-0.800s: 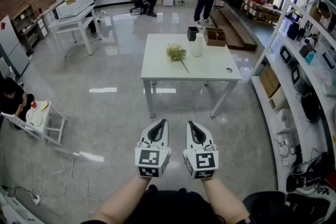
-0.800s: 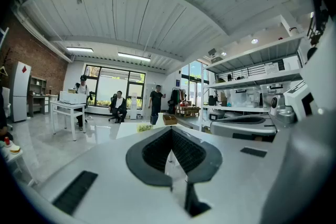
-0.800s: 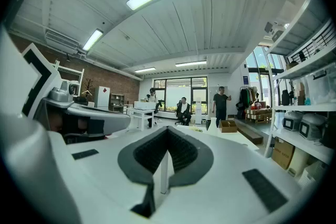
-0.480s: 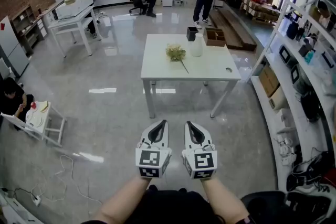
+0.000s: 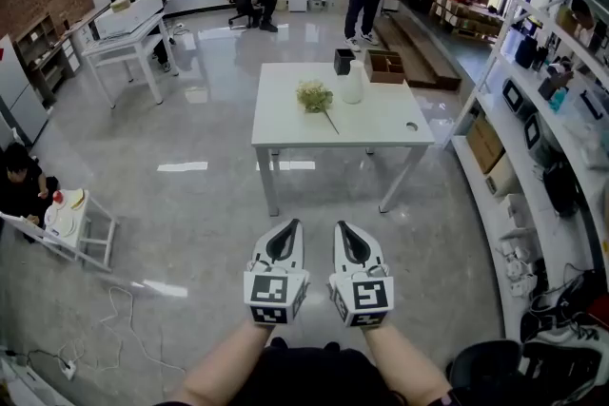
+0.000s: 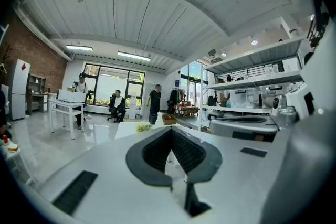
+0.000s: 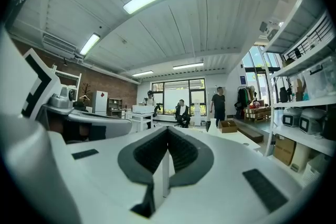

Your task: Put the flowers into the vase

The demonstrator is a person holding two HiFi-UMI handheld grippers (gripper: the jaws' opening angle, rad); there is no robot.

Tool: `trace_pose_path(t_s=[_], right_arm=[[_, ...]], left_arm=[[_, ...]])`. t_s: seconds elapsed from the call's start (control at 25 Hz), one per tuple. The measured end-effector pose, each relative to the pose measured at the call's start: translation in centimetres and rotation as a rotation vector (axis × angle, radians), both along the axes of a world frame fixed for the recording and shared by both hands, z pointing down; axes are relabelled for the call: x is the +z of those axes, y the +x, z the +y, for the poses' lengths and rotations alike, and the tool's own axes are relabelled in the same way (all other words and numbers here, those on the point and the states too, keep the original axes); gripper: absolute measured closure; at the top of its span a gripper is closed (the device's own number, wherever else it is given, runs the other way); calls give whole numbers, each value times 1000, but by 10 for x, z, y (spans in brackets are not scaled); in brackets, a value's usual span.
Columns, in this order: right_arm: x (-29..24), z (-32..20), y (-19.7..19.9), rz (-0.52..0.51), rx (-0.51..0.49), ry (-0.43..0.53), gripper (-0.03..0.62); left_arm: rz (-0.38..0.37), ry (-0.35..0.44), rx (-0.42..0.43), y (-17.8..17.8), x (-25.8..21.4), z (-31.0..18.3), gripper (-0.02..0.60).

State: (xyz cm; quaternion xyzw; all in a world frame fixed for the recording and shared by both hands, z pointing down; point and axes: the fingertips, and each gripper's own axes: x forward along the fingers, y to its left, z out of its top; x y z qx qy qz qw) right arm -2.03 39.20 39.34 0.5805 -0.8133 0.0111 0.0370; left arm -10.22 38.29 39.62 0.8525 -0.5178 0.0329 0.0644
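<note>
on the far white table (image 5: pixel 381 130), flowers (image 5: pixel 314 96) lie beside the vase (image 5: pixel 352 84).

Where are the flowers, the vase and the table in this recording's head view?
flowers (image 5: pixel 314 95), head view, on the pale bloom cluster.
vase (image 5: pixel 352 87), head view, on its white body.
table (image 5: pixel 381 124), head view, on the bare top, right of the stem.
</note>
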Motion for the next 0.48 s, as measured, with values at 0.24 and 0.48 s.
trace_pose_path(t_s=[0.24, 0.48], right_arm=[[5, -7, -4, 5, 14, -21, 592], [10, -12, -11, 4, 39, -36, 592]], left_arm=[[-4, -11, 9, -6, 5, -6, 578], [-5, -18, 30, -14, 10, -10, 578]])
